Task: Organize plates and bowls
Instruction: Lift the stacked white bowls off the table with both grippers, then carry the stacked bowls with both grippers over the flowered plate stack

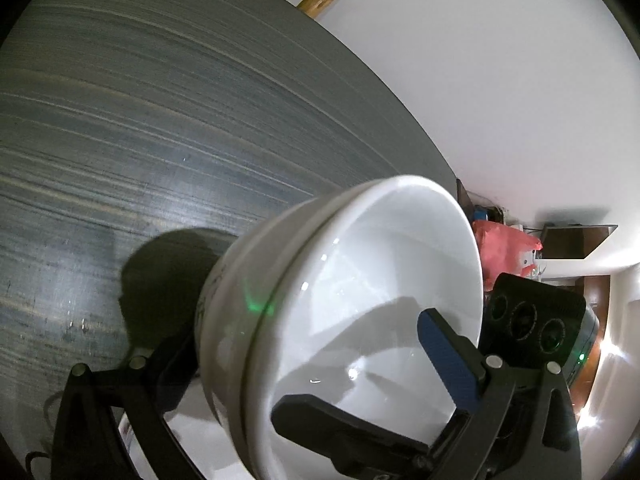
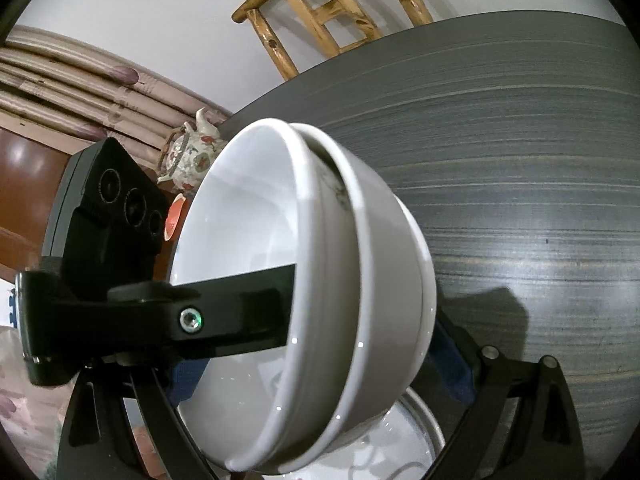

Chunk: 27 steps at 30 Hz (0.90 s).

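Spreading widest across both views is the dark streaked table [image 2: 520, 160], with a bamboo chair [image 2: 332, 12] pushed in at its far edge and white floor beyond. Off the table's left side a flowered teapot [image 2: 188, 156] sits low by some brown furniture.

Next in size are the two white bowls [image 2: 320, 300], nested one inside the other and tipped well over on their side, the inner bowl's mouth turned away from the table top. They look lifted off the table, judging by the shadow they throw, and a white plate [image 2: 392, 448] lies below them at the near edge.

Both grippers are clamped on that stack. The left gripper [image 1: 320, 360] has its blue-padded finger inside the inner bowl and the other finger against the outer wall. The right gripper [image 2: 360, 332] straddles the stack likewise, one finger on each side.

My worry is the tilt: the inner bowl sits loose in the outer one, and glazed ware is slick, so a further tip or uneven pull between the two hands could let it slide out and drop onto the plate.
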Available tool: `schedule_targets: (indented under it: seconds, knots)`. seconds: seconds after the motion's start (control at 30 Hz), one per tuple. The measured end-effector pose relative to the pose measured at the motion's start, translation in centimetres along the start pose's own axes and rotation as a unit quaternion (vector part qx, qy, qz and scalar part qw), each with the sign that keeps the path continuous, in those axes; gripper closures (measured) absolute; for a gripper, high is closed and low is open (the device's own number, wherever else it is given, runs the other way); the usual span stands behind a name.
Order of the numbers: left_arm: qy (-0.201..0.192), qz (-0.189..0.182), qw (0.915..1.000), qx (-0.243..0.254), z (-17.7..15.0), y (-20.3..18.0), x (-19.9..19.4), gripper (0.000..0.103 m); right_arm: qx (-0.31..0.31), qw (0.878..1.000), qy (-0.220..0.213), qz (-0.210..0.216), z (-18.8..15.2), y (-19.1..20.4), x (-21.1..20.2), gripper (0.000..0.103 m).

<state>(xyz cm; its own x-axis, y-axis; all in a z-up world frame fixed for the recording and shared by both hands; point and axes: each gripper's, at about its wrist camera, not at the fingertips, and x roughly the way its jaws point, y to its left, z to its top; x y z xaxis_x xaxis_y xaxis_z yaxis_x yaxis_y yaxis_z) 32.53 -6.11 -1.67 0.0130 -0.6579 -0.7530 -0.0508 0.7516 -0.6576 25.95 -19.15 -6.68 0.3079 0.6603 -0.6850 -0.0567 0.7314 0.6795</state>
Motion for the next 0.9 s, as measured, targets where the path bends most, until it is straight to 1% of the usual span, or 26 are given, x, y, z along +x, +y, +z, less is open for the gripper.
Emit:
schedule_targets:
  seconds: [0.53, 0.9]
  knots:
    - [-0.004, 0.004, 1.0000, 0.003, -4.7, -0.2, -2.7, 0.000, -0.011, 1.000, 0.009, 0.002, -4.6, 2.7, -1.9, 0.008]
    - [0.011, 0.011, 0.9999, -0.007, -8.6, 1.4, -3.0, 0.000, -0.005, 1.000, 0.026, 0.001, -8.5, 2.4, -1.6, 0.008]
